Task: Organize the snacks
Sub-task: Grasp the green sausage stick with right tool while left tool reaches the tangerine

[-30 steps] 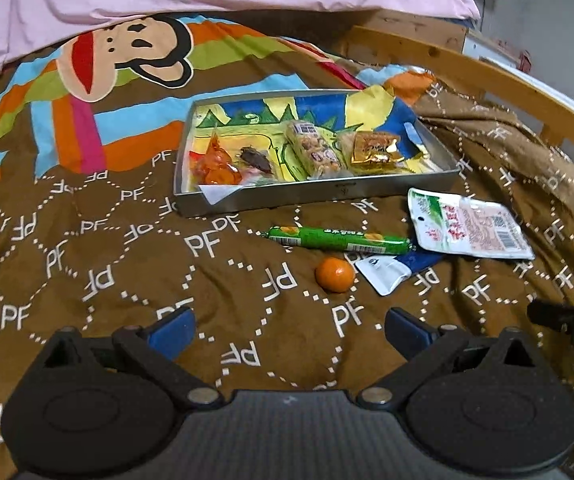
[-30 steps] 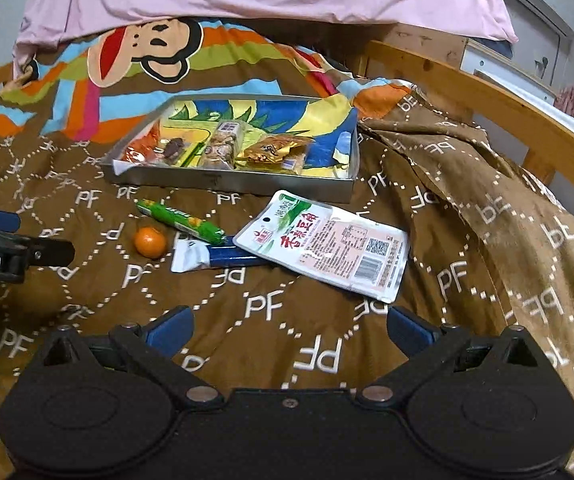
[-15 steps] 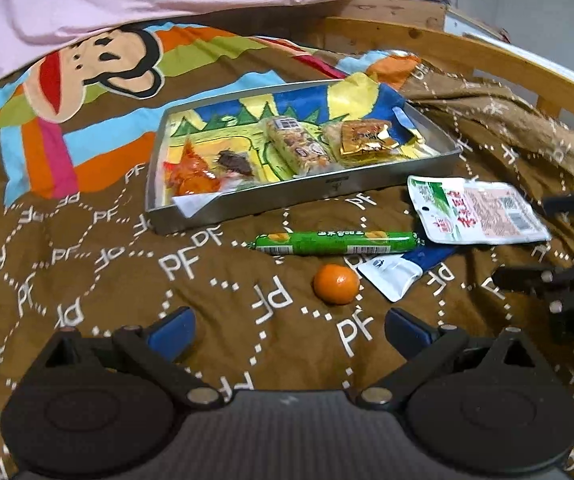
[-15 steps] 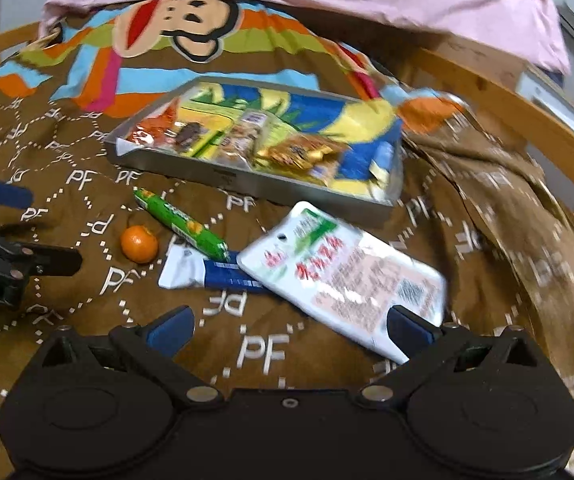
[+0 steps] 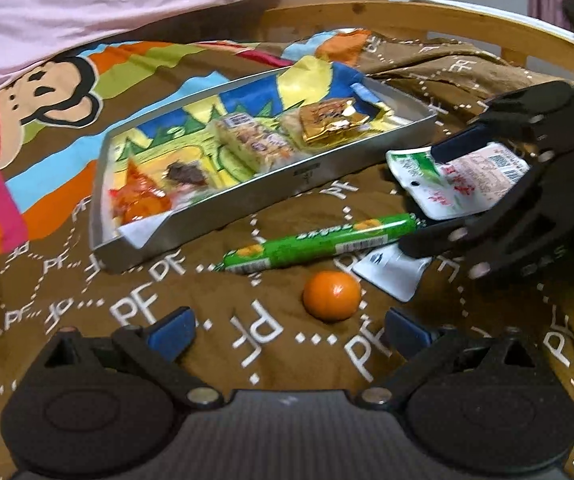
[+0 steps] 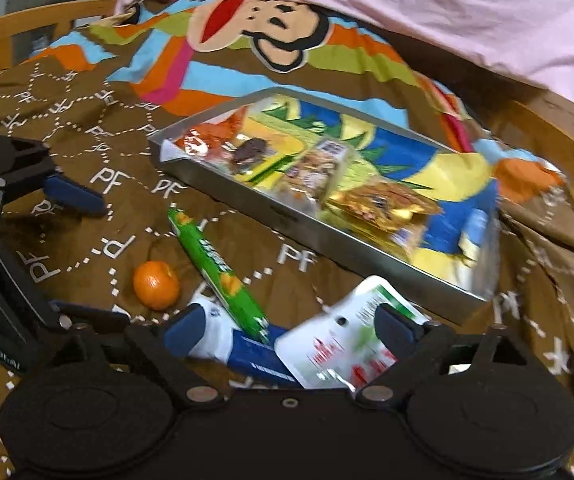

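Left wrist view: the left gripper [image 5: 287, 330] is open and holds nothing, with the orange [image 5: 332, 296] just ahead of it on the blanket [image 5: 67, 296]. Beyond, the right gripper [image 5: 423, 200] is spread around the white packet [image 5: 459, 184], near the tray [image 5: 303, 172]. I think the flat packet could slip out if only its edge is pinched. Right wrist view: the packet [image 6: 339, 344] lies between the open fingers [image 6: 397, 326], overlapping a blue sachet [image 6: 255, 354]; the green stick [image 6: 217, 270] touches it, so closing could catch both.
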